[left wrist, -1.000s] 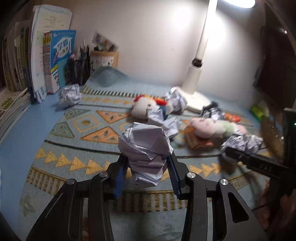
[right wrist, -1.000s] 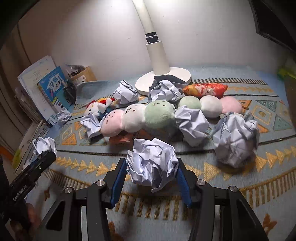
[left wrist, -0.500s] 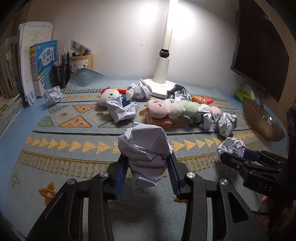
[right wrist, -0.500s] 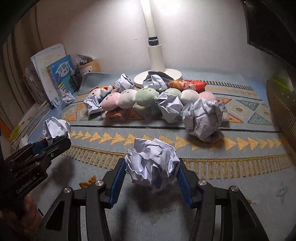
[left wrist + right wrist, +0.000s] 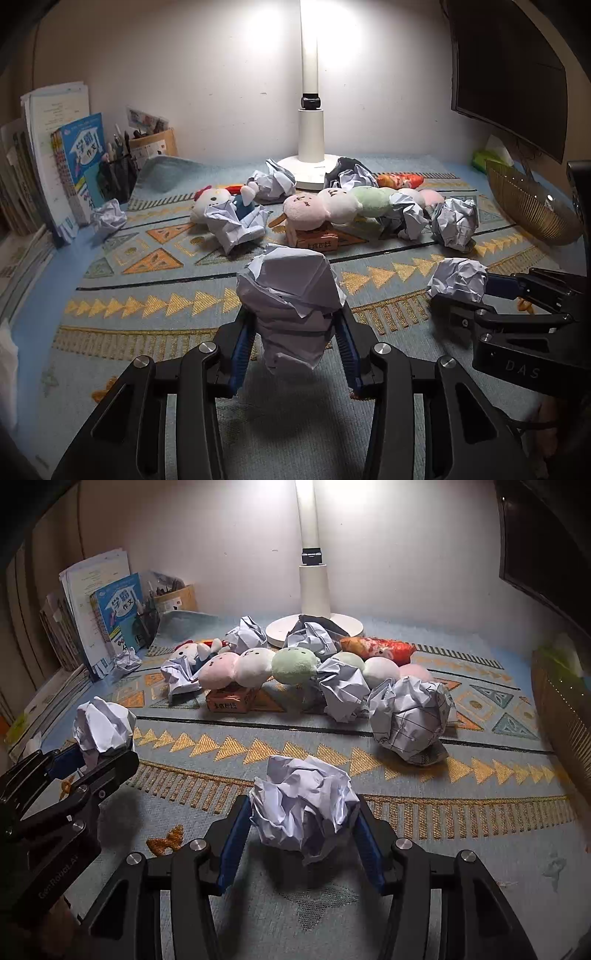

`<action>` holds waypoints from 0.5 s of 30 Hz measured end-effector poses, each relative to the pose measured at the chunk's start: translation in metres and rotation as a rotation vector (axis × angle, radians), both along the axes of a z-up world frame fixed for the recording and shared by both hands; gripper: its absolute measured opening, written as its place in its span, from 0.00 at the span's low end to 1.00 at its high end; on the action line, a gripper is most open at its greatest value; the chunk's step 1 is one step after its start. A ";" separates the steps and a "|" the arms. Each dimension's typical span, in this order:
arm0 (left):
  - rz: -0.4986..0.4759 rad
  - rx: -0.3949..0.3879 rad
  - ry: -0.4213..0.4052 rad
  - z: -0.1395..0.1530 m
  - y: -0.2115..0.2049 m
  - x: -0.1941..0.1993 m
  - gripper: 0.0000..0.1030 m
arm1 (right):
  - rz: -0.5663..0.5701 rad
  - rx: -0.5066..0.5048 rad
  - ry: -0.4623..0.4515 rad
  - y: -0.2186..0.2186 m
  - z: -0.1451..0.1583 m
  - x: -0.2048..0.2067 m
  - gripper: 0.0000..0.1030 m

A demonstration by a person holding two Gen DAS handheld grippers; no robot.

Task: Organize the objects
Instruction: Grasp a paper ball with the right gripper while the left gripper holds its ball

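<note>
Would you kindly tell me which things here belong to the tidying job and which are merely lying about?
In hand:
- crumpled white paper ball in left claw
- crumpled white paper ball in right claw
- loose crumpled lined-paper ball

Lying about:
- white lamp base
- blue-covered book
- dark monitor

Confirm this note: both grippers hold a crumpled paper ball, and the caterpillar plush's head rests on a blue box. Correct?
Not quite. Both the left gripper and right gripper do hold a crumpled paper ball, but the caterpillar plush rests its head on an orange box, as the left wrist view shows.
</note>
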State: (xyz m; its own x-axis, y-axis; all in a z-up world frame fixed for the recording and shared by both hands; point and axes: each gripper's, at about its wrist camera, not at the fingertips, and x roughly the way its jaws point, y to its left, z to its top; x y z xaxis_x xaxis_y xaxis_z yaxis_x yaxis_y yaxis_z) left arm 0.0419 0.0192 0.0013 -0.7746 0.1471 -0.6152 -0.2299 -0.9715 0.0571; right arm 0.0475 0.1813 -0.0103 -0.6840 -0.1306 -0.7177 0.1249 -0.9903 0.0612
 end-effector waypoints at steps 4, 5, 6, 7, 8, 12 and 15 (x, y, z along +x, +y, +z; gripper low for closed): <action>-0.001 -0.070 0.063 0.002 0.012 0.011 0.39 | 0.003 0.020 0.032 -0.002 0.003 0.004 0.51; -0.001 -0.092 0.065 0.001 0.015 0.011 0.39 | 0.002 0.023 0.043 -0.002 0.004 0.006 0.51; -0.001 -0.111 0.065 0.000 0.018 0.011 0.38 | -0.001 0.026 0.053 -0.002 0.005 0.007 0.51; -0.001 -0.122 0.067 0.000 0.020 0.011 0.38 | -0.004 0.029 0.062 -0.003 0.006 0.008 0.51; -0.004 -0.124 0.071 0.000 0.021 0.012 0.37 | -0.005 0.029 0.070 -0.003 0.007 0.010 0.51; -0.003 -0.112 0.067 0.001 0.019 0.011 0.37 | -0.004 0.020 0.077 -0.001 0.008 0.010 0.51; -0.005 -0.132 0.033 -0.003 0.022 0.006 0.37 | -0.011 -0.007 0.084 0.004 0.010 0.012 0.51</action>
State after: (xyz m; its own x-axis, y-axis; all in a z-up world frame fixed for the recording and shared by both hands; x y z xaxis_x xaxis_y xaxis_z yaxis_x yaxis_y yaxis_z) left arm 0.0474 0.0413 -0.0013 -0.7941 0.0707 -0.6036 -0.2305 -0.9540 0.1915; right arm 0.0597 0.1856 -0.0004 -0.7431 -0.1278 -0.6568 0.1193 -0.9912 0.0579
